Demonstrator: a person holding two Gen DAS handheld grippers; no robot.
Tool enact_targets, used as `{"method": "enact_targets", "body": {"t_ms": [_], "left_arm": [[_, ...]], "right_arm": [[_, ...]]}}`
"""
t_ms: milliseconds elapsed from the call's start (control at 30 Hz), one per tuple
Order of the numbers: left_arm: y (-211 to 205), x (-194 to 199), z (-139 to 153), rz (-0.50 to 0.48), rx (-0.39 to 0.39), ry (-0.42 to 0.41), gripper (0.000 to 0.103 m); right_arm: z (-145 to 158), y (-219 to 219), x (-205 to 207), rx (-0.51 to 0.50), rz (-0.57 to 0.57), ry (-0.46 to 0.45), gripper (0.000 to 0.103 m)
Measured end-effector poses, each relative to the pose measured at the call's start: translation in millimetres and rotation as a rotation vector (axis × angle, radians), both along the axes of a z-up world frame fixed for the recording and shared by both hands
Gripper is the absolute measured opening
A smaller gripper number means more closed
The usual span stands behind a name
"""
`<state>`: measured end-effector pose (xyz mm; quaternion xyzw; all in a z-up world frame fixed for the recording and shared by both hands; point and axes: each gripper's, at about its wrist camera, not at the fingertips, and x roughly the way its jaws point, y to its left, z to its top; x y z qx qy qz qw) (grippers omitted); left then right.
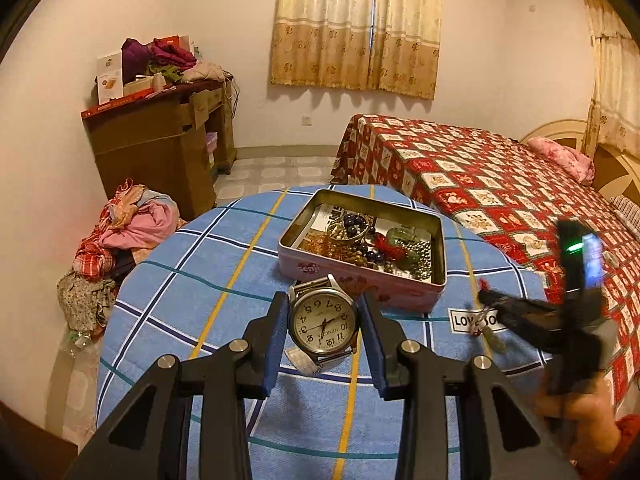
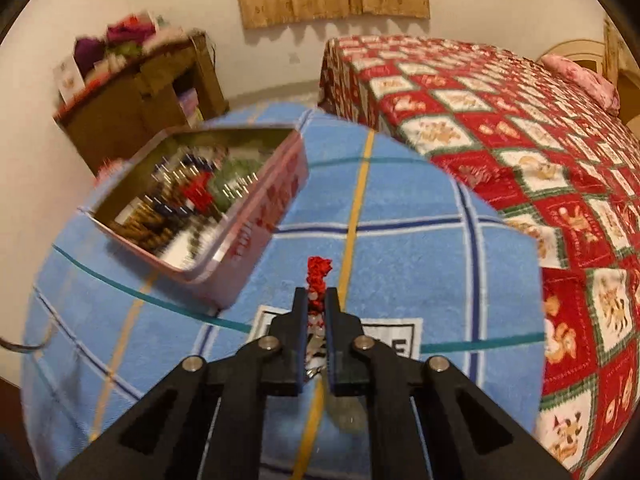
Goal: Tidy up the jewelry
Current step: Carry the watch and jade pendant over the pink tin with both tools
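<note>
Left gripper (image 1: pixel 325 322) clamps my wristwatch (image 1: pixel 323 317), right gripper (image 2: pixel 317 300) pinches the red-knotted pendant (image 2: pixel 319 270), and the open tin (image 1: pixel 362 240) lies just ahead, nearer my left.

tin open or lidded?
Open. The tin shows no lid, and beads lie in plain view inside it in both views.

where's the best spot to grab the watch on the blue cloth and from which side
Grip the wristwatch across its round case, pads on the two bare flanks, coming down from above. It lies face up with the strap running out at the near and far ends, as the left gripper brackets it; contact isn't clear.
</note>
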<state>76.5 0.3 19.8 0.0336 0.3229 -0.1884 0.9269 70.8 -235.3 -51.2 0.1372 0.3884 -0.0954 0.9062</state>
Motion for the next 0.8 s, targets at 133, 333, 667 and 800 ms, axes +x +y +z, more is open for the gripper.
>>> {"method": "enact_targets", "body": {"t_ms": [133,333,667,800], "left_arm": [[-2,-1,1,0.010,0.017,0.002,0.036],[-3,-5,3,0.017,0.024,-0.002,0.036],[3,-11,10,0.009,-0.002,-0.023,0.036],[2,-10,12,-0.007,-0.015,-0.027,0.036]], "right_arm": [[32,9,-17,0.019,0.031,-0.085,0.010],[71,20,-36,0.072,0.103,-0.203,0.010],[103,34,-55,0.118,0.193,-0.308,0.010],[106,36,-55,0.127,0.199,-0.318,0.010]]}}
